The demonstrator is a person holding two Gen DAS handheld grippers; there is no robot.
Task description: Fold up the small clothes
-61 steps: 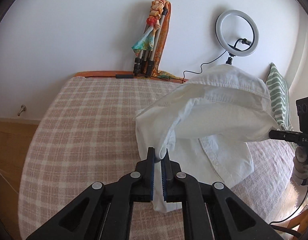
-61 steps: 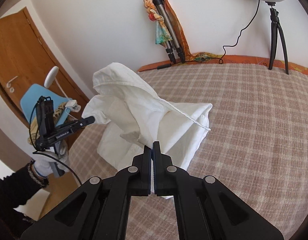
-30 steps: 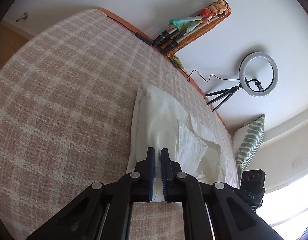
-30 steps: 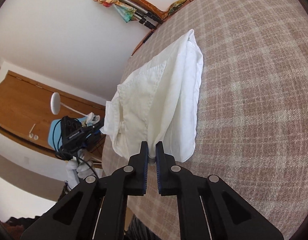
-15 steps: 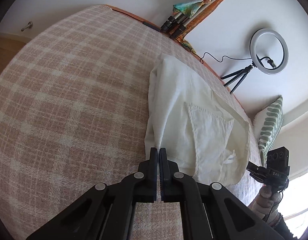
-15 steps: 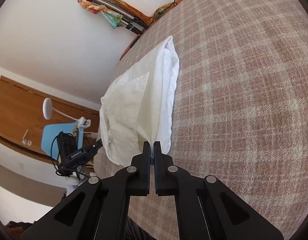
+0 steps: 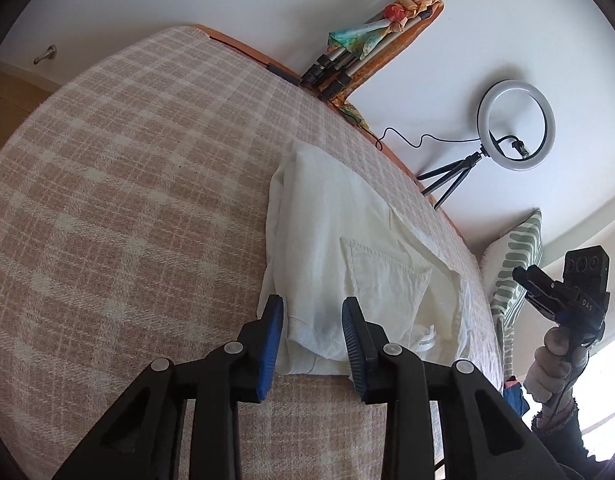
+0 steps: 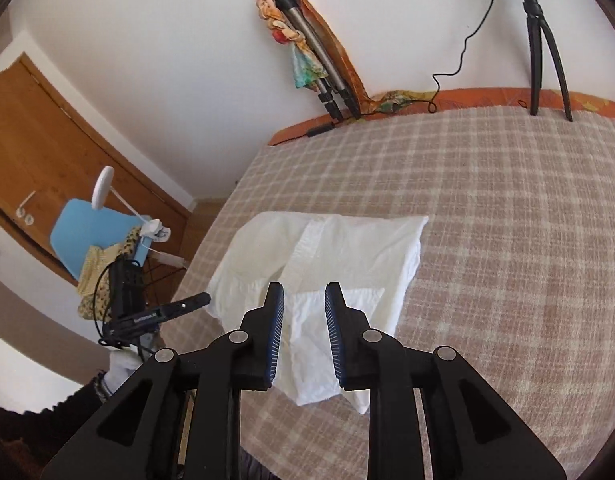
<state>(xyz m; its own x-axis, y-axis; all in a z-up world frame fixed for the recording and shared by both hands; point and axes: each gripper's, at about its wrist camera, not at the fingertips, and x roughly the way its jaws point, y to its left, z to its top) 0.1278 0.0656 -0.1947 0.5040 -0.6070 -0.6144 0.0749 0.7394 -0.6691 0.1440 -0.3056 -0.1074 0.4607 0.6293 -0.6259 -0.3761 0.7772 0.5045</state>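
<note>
Bedroom, white wall; bed under a pink-and-cream checked blanket [image 8: 507, 240] serves as the work surface. Landmark: the white shirt [image 7: 339, 240], lying flat on the blanket near the bed's front edge, folded into a long panel with the chest pocket up and a label showing at the near end. Ring light [image 7: 515, 124] on its small tripod stands beyond the shirt against the wall; striped cushion [image 7: 515, 256] past the shirt's far side. Left gripper [image 7: 312, 334] low at the shirt's near hem, its jaws just opened partway, cloth lying between the blue pads but not pinched. Right gripper [image 8: 304, 334] above the shirt's other near corner, jaws likewise just opened, fabric seen in the gap beneath, clear of the pads. Both tools empty. Judgement: thin woven cotton, light and limp, creases readily, will sag and slide open if lifted by one point. Best taken at two corners of the near hem, gripping all layers together, then carried over toward the collar end.
</note>
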